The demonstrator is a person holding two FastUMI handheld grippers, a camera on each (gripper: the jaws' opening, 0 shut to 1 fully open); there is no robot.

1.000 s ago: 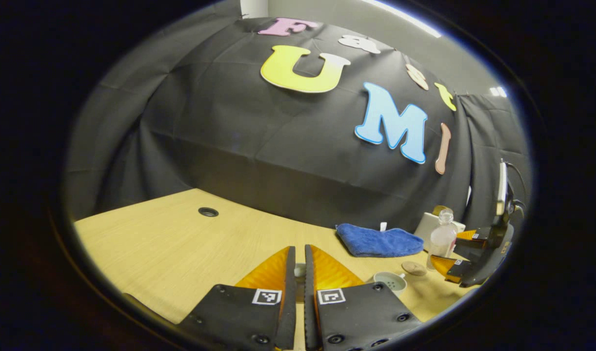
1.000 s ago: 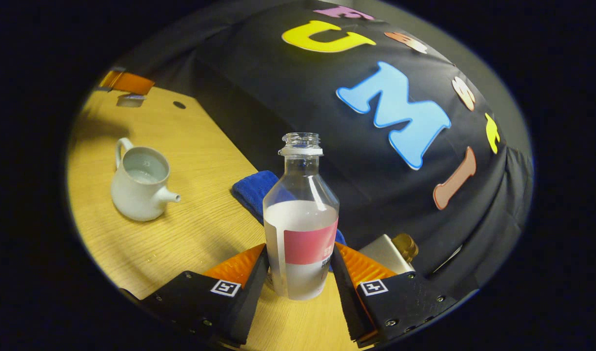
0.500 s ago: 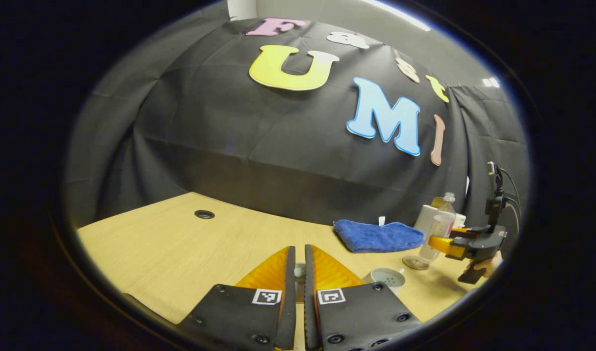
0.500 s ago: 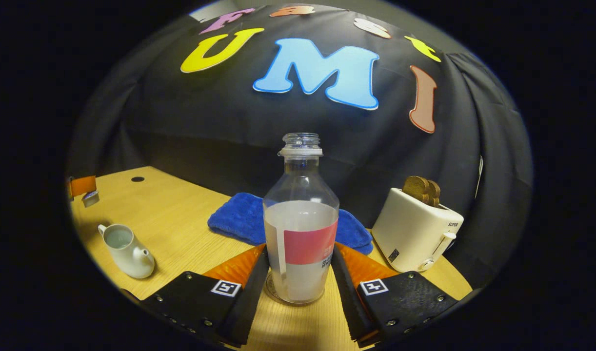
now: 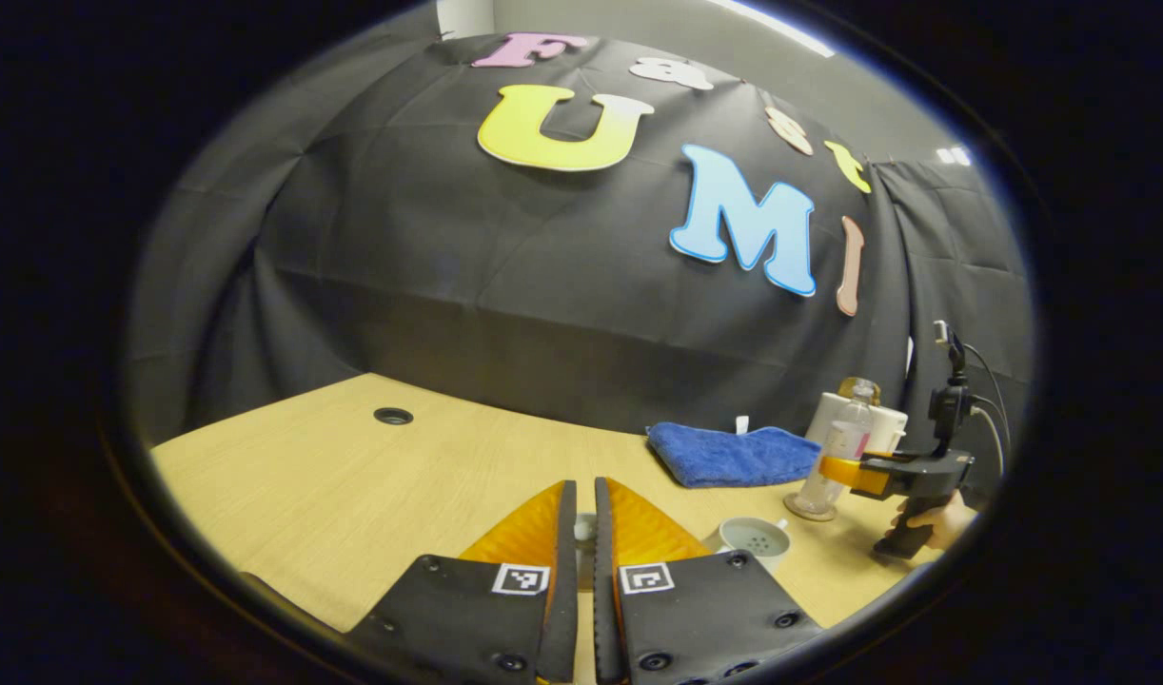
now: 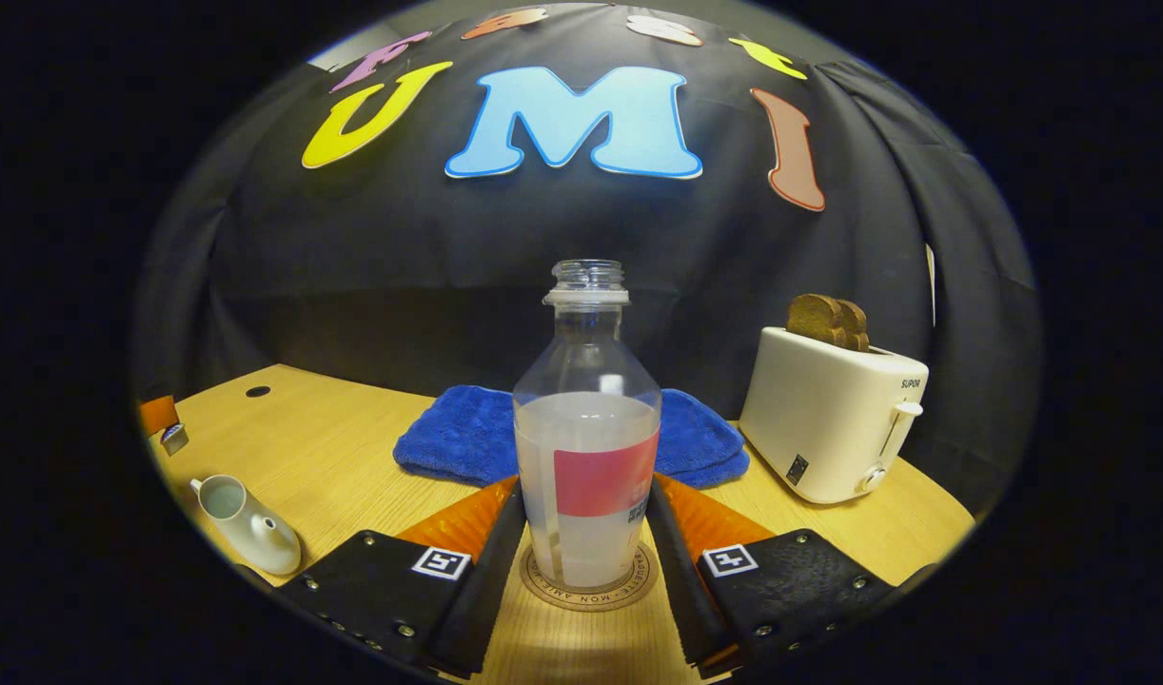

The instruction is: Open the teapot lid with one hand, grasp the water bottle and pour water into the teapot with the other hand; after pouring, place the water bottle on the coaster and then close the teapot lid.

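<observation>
In the right gripper view we see the right hand-held gripper (image 6: 586, 542) clamped on the water bottle (image 6: 587, 447), one finger pressing each side. The bottle stands upright on the round coaster (image 6: 589, 592), uncapped and partly full. The open teapot (image 6: 246, 526) sits on the bench (image 6: 344, 457) well to the left. Behind lie a blue cloth (image 6: 458, 438) and a toaster (image 6: 834, 414). In the left gripper view, the left hand-held gripper (image 5: 584, 533) has its fingers drawn together on a small white piece (image 5: 584, 525); we cannot tell what it is.
</observation>
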